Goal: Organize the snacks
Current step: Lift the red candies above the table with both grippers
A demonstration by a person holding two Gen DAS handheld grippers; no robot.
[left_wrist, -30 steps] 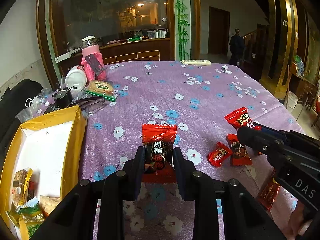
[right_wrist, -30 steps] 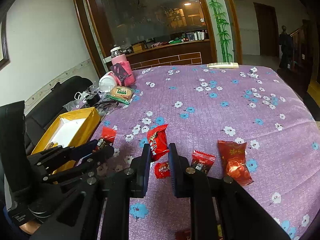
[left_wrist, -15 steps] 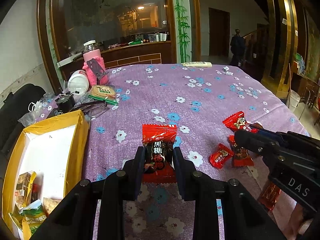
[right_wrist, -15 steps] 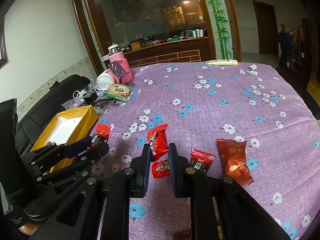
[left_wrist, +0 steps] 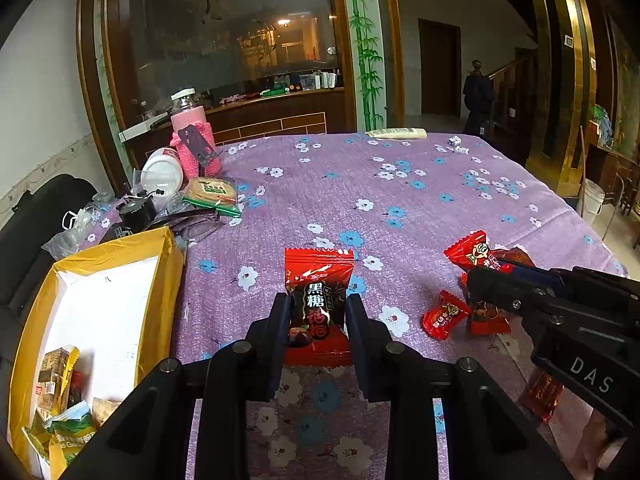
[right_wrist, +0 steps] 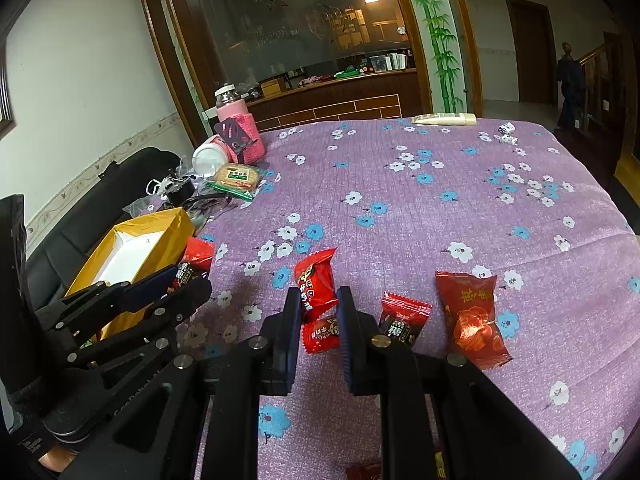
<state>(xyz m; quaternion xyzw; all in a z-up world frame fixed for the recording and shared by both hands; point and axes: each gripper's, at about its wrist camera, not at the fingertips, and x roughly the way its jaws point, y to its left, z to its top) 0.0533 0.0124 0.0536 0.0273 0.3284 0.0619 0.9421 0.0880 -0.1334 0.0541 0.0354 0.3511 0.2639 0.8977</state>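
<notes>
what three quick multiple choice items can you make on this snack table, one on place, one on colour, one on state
1. Where is the yellow box?
A. left table edge
B. far end
C. on the floor

2. What colour is the tablecloth?
A. green
B. purple, flowered
C. plain white

3. What is the left hand-held gripper doing?
A. hanging open
B. shut on a red brown-sugar candy packet
C. gripping a bottle

Answers: 1 A, it sits at the left beside the clutter; 2 B, purple cloth with white and blue flowers; 3 B, the packet stands pinched between its fingers.
</notes>
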